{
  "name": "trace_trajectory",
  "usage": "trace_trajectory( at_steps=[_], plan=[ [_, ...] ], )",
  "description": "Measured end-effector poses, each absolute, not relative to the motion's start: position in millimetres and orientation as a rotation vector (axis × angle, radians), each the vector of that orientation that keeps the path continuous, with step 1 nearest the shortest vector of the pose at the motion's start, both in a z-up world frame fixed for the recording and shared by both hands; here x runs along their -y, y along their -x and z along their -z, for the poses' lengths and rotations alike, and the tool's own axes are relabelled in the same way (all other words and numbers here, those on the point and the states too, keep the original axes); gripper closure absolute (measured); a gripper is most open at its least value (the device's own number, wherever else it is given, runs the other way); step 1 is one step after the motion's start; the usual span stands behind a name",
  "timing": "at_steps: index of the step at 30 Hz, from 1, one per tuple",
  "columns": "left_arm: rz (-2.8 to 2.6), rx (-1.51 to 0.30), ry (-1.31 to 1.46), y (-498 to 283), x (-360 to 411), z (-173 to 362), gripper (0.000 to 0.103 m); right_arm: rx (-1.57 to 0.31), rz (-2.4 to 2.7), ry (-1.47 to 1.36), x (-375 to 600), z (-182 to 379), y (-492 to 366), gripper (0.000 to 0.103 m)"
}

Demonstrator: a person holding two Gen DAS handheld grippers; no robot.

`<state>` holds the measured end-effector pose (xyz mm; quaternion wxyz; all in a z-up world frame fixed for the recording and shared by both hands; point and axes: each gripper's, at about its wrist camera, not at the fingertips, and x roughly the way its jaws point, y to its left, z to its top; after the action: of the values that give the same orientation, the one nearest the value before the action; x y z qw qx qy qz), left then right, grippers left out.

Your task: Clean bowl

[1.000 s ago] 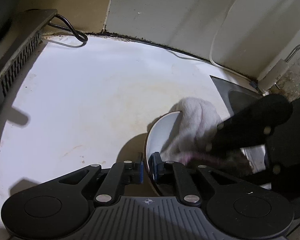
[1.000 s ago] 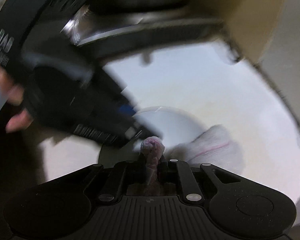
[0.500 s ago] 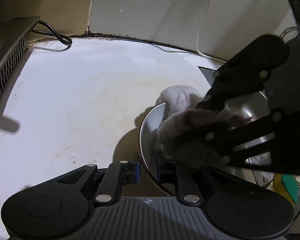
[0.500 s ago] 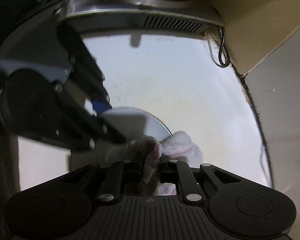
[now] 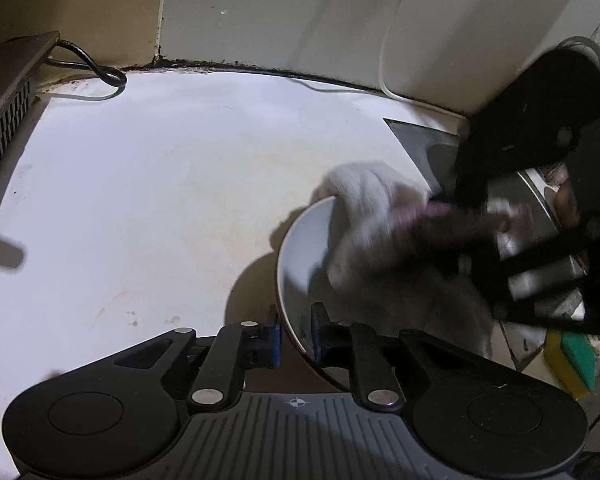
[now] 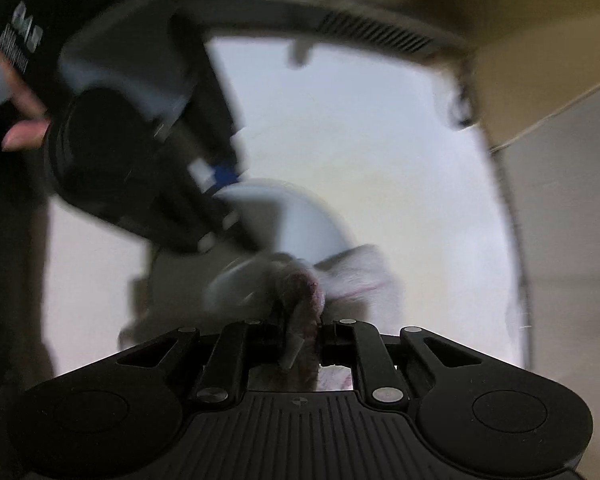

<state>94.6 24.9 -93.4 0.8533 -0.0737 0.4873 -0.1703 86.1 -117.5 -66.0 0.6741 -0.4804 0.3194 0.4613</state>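
Near the right edge of the white stained surface [image 5: 148,208]: bowl getting a wipe-down.

Left tongs [image 5: 296,338] are pinched tight on the rim of the round white bowl [image 5: 300,248], tipping it up on its side just off the surface. Right tongs [image 6: 300,336] are clamped on a bunched-up white terry cloth [image 5: 364,200] that's pressed into the bowl, pretty blurry though. Green and yellow sponge [image 5: 572,360] sits off by the metal sink [image 5: 432,148], black cable [image 5: 96,68] loops at the far left corner.
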Motion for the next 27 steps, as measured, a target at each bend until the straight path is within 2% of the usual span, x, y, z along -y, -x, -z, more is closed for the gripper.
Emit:
trace_trajectory(
  at_steps=[6, 11, 14, 16, 21, 24, 27],
  plan=[
    [0.362, -1.023, 0.145, -95, -25, 93, 0.081, -0.634, -1.018, 1.081, 101, 78, -81, 0.091],
    [0.315, -1.020, 0.190, -99, -32, 94, 0.084, -0.775, -1.033, 1.157, 117, 75, -79, 0.091],
    [0.317, -1.026, 0.208, -101, -31, 94, 0.088, -0.930, -1.135, 1.011, 128, 67, -89, 0.090],
    [0.309, -1.016, 0.196, -101, -27, 93, 0.087, -0.989, -1.193, 0.889, 137, 63, -94, 0.090],
    [0.304, -1.017, 0.207, -101, -27, 92, 0.087, -1.063, -1.244, 0.706, 147, 68, -99, 0.090],
    [0.310, -1.019, 0.196, -99, -29, 92, 0.088, -1.014, -1.195, 0.789, 140, 75, -87, 0.090],
    [0.316, -1.023, 0.186, -98, -30, 93, 0.089, -0.882, -1.040, 0.838, 136, 71, -78, 0.091]
  ],
)
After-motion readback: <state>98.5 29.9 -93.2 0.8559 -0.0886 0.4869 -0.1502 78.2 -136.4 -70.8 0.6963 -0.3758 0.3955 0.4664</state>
